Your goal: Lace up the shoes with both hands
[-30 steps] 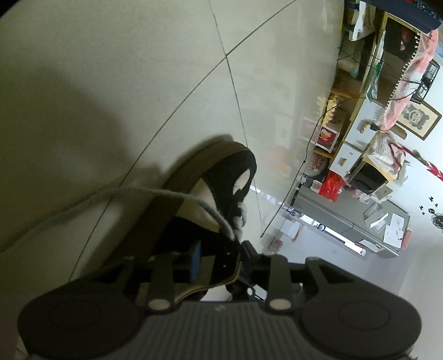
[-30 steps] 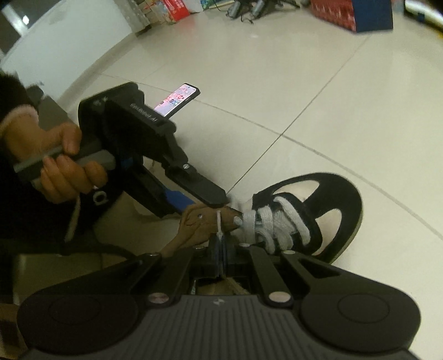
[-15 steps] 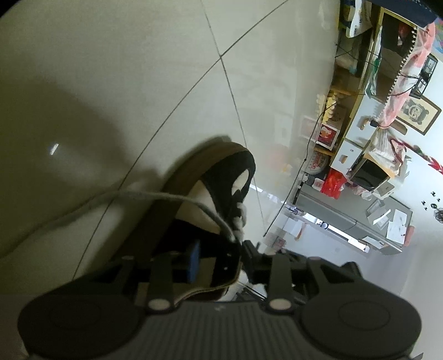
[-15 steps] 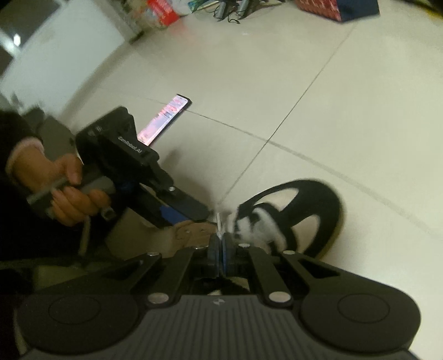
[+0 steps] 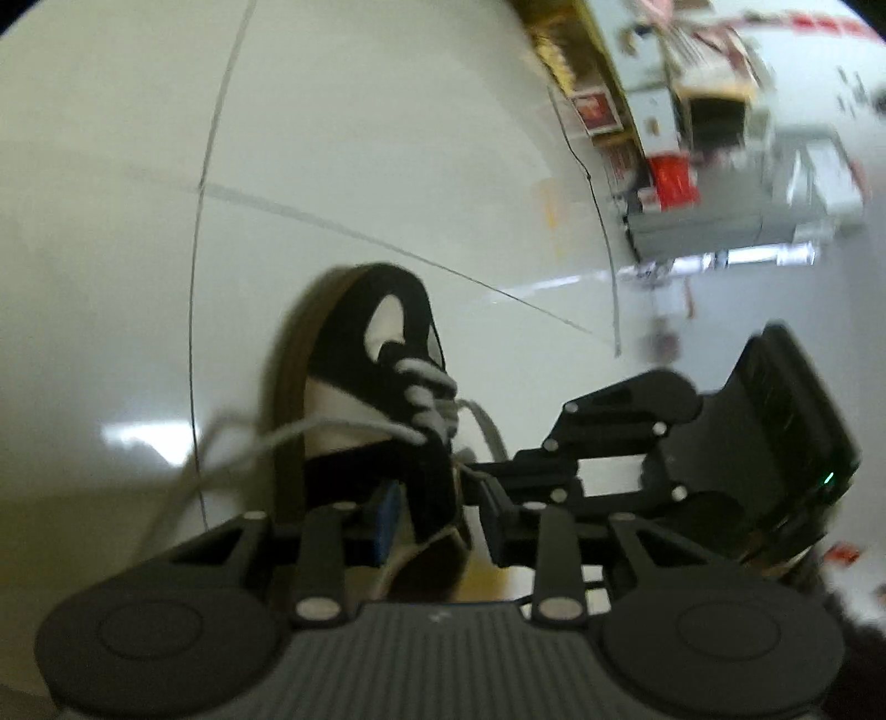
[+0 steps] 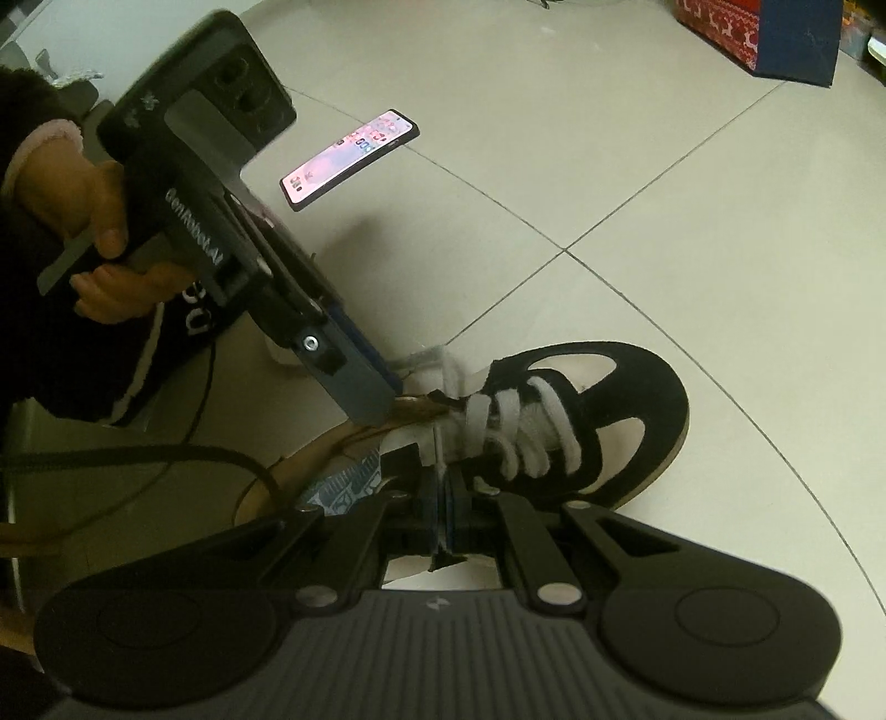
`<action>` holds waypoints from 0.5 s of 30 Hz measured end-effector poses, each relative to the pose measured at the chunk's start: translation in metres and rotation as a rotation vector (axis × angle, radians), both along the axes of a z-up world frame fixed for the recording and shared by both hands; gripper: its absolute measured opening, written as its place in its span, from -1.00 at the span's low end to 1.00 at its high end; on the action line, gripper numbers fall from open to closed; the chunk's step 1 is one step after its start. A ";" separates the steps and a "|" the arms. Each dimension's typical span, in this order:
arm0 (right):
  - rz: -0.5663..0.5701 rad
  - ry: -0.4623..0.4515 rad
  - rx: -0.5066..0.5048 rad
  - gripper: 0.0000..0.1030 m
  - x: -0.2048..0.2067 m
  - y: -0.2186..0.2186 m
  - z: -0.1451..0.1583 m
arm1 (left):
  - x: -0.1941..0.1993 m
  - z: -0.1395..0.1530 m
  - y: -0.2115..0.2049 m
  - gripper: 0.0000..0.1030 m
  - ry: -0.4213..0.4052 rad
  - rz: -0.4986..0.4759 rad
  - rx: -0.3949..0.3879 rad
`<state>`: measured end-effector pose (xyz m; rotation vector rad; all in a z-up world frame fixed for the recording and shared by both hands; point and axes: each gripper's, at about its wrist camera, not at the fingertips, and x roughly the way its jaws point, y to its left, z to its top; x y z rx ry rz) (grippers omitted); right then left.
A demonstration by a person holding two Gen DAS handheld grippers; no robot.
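A black and white shoe [image 6: 637,399] with a brown sole rests on the tiled floor; the blurred left wrist view shows the shoe [image 5: 354,343] from its sole side. My right gripper [image 6: 443,493] is shut on a white lace end [image 6: 438,448] just behind the top eyelets, and the right gripper [image 5: 483,473] also shows from the left. The jaws of my left gripper [image 5: 437,520] are closing with the shoe's side panel [image 5: 432,487] between them; I see no pad pressing on it. A second lace end [image 5: 310,432] trails loose to the left.
A phone [image 6: 349,160] with a lit screen lies on the floor beyond the shoe. A person's hand [image 6: 94,221] holds the left gripper's handle. A black cable [image 6: 138,459] runs at lower left. A red and blue box [image 6: 775,33] and cluttered shelves [image 5: 692,166] stand further off.
The left gripper has risen and rolled, so its view has turned and now takes in the right gripper. The right gripper stays clamped on the lace, almost in place.
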<state>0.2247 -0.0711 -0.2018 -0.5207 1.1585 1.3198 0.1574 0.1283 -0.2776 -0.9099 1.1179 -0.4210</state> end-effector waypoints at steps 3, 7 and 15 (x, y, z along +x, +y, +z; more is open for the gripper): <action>-0.006 0.004 0.005 -0.94 0.000 0.001 -0.002 | 0.000 0.011 -0.008 -0.43 -0.067 -0.047 0.092; -0.013 0.009 0.012 -0.94 0.001 0.002 -0.006 | -0.001 0.022 -0.014 -0.43 -0.131 -0.114 0.187; -0.038 0.033 0.044 -0.94 0.002 -0.001 -0.014 | -0.002 0.027 -0.015 -0.43 -0.182 -0.167 0.231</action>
